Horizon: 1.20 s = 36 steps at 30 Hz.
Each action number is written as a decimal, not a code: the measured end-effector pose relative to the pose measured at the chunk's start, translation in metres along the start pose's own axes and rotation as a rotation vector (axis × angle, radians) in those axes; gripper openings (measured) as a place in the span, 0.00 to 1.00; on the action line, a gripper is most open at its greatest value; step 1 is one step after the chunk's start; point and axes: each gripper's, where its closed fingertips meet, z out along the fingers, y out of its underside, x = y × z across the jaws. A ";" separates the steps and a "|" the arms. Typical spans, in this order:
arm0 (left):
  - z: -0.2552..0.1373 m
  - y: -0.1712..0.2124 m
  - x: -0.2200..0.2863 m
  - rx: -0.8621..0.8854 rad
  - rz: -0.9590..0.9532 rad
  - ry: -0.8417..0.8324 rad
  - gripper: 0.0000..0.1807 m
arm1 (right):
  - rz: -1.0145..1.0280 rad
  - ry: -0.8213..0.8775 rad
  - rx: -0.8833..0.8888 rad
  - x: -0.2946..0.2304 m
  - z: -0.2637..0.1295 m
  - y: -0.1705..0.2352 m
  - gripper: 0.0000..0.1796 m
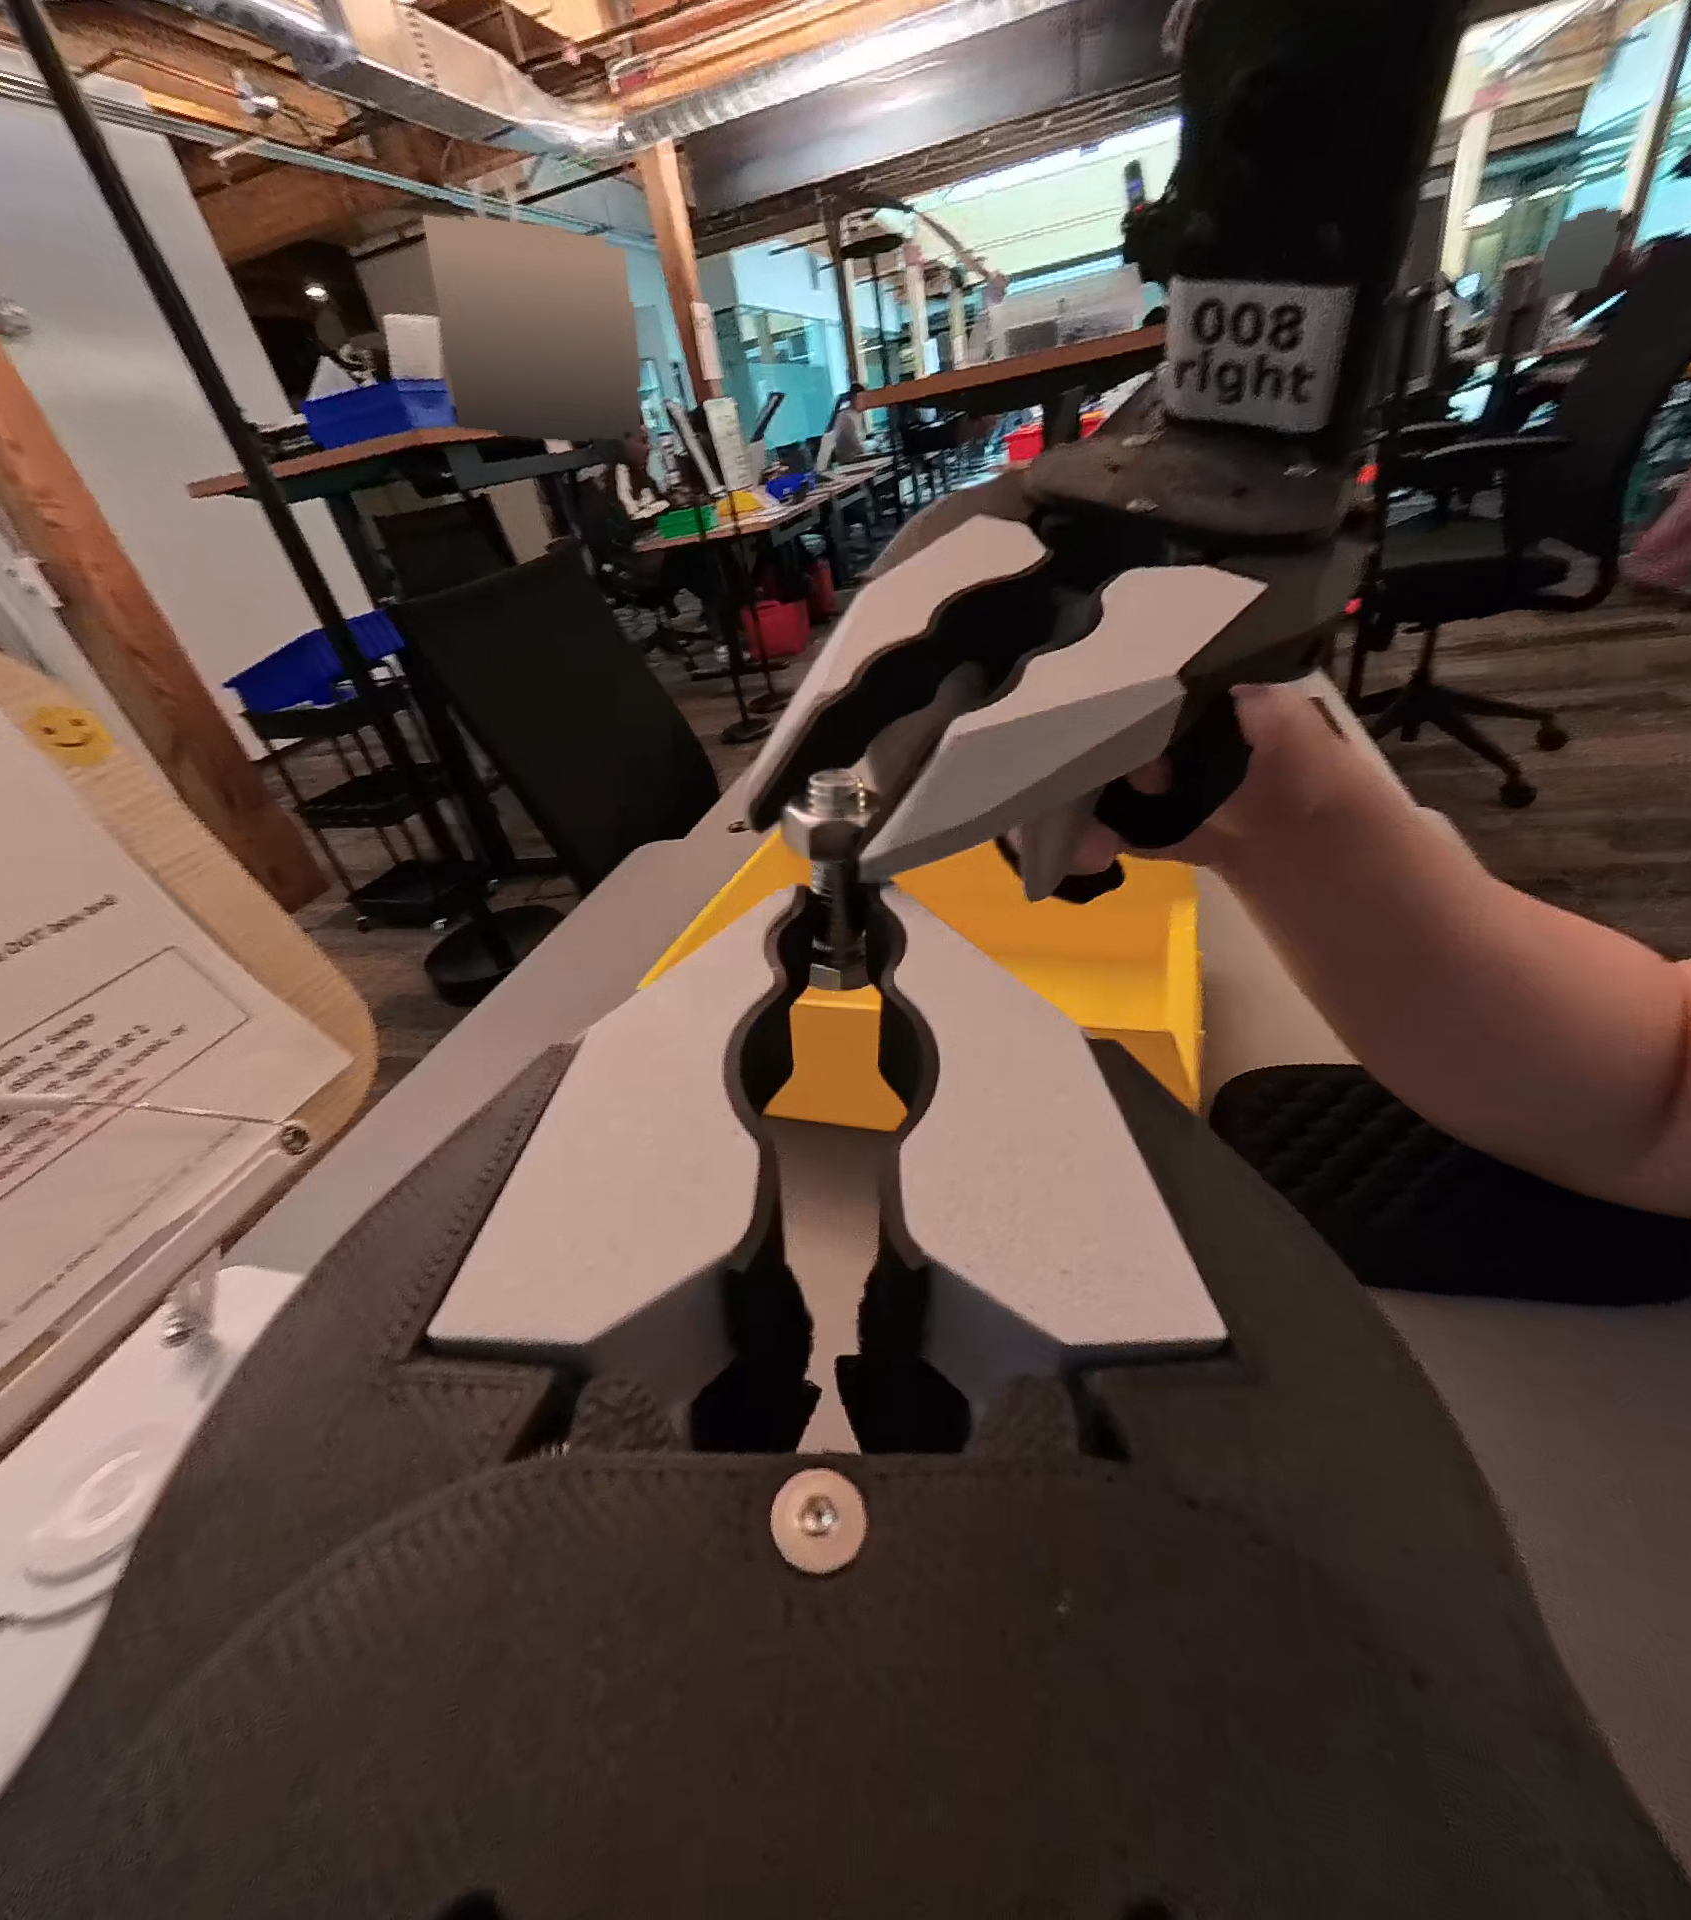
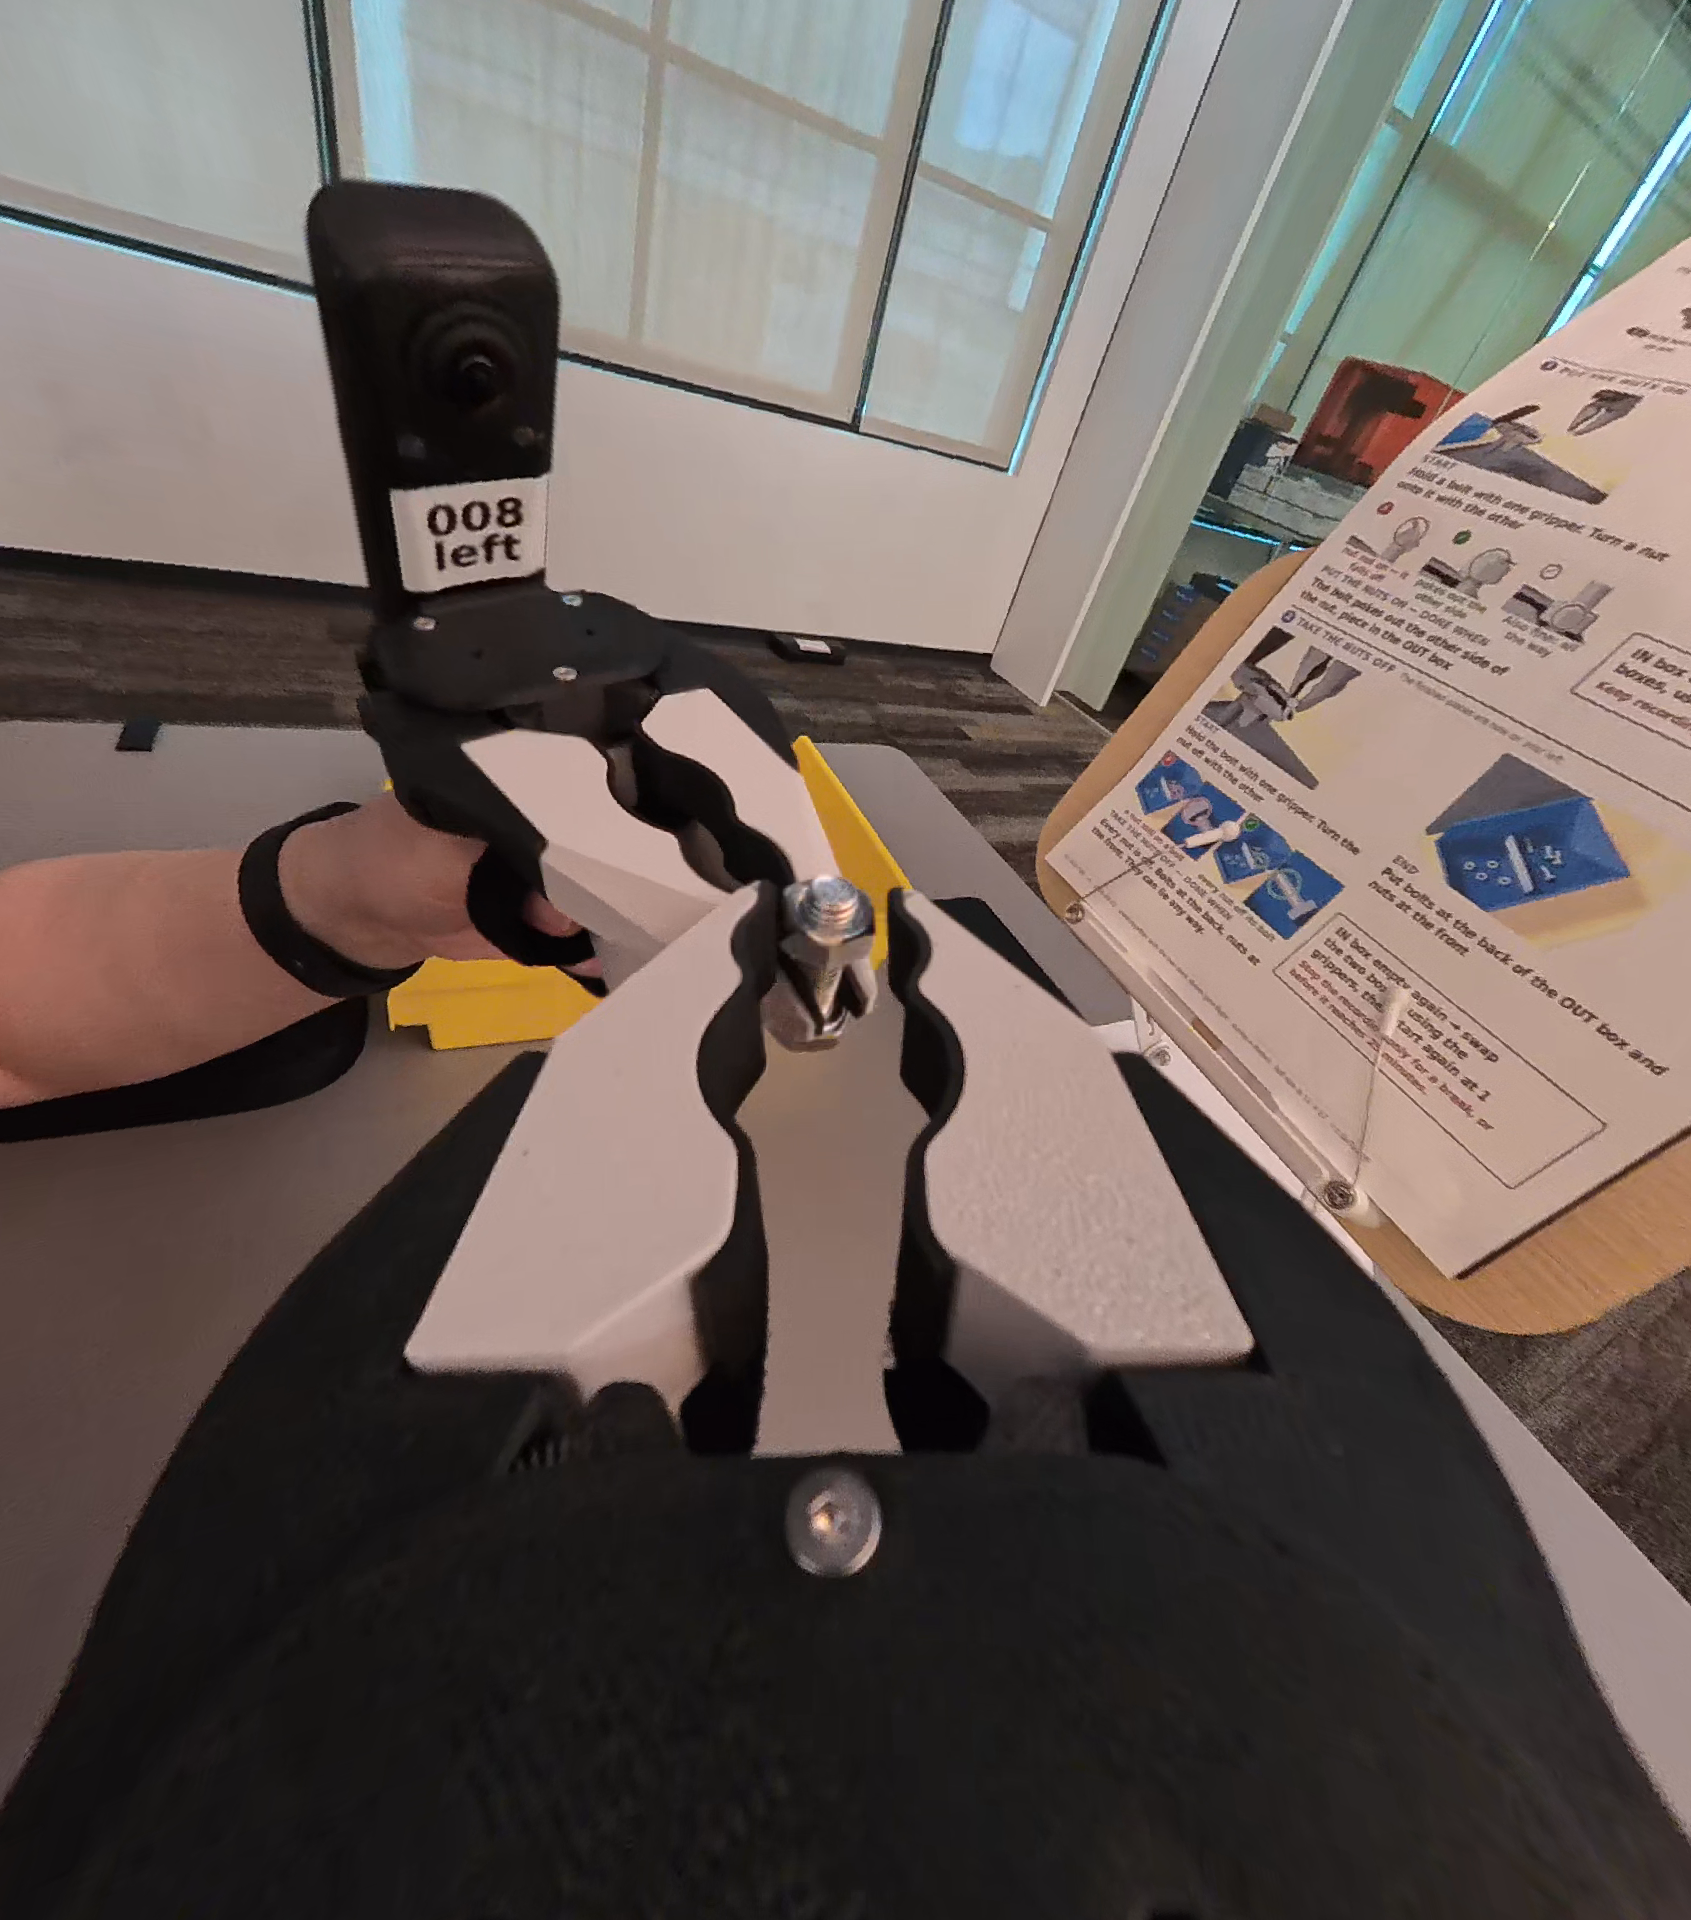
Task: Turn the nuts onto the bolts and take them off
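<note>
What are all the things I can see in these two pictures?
Bolt: one, silver, upright, its lower part held in the left claw.
Nut: one, silver, threaded near the bolt's top, between the right claw's tips.
Box: one, yellow, on the table behind the claws.
Table: one, grey, under everything.
Instruction board: one, white sheet on a wooden backing, standing at the table's edge.
Pad: one, black, under the right forearm.
Background: office chairs, desks, blue bins, windows.
Left claw: one, grey and black, shut on the bolt.
Right claw: one, grey and black, closed on the nut.
Hands: two, each holding a claw handle.
</note>
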 end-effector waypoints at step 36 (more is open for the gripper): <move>0.005 0.011 0.004 -0.007 -0.332 0.177 0.10 | 0.311 -0.120 0.044 0.005 -0.003 -0.001 0.21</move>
